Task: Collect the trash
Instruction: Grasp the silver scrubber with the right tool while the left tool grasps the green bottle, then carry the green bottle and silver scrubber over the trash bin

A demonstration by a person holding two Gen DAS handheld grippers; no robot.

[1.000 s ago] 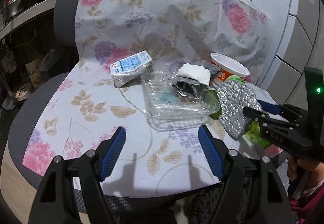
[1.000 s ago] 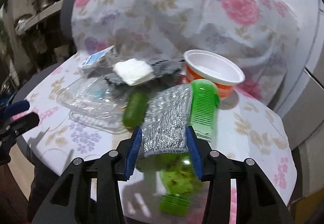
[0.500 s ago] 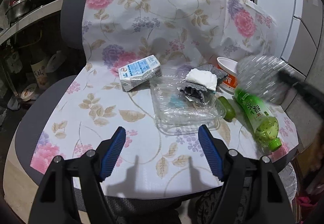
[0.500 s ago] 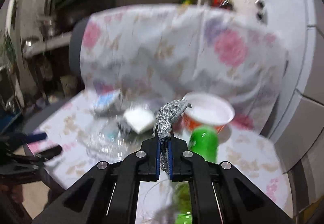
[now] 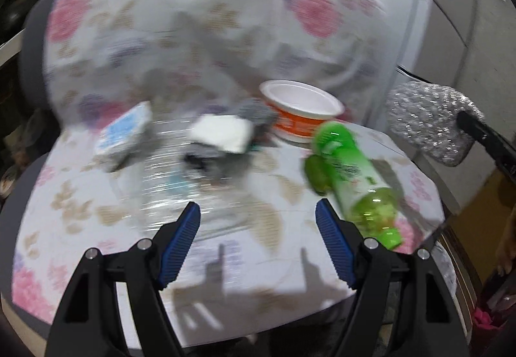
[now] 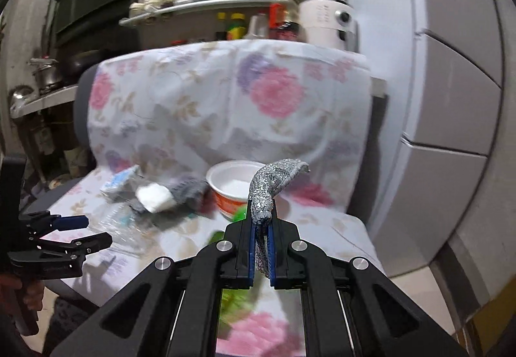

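Trash lies on a chair seat under a floral cloth [image 5: 225, 266]: a green bottle [image 5: 353, 176], an orange-and-white cup [image 5: 300, 113], a clear plastic tray [image 5: 180, 182], a small carton [image 5: 124, 131] and a white wad on grey cloth [image 5: 222, 132]. My right gripper [image 6: 262, 229] is shut on a silver foil bag [image 6: 274, 182], held up in the air right of the seat; the bag also shows in the left wrist view [image 5: 429, 121]. My left gripper [image 5: 258, 228] is open and empty above the seat's front, and shows in the right wrist view [image 6: 80, 231].
The chair back [image 6: 225, 105] rises behind the trash. White cabinet fronts [image 6: 451, 98] stand to the right. A shelf with bottles and a rice cooker [image 6: 325, 18] is behind the chair. The left wrist view is motion-blurred.
My right gripper closed on the foil bag and lifted it off the seat, up and to the right. My left gripper swung right, toward the bottle and cup.
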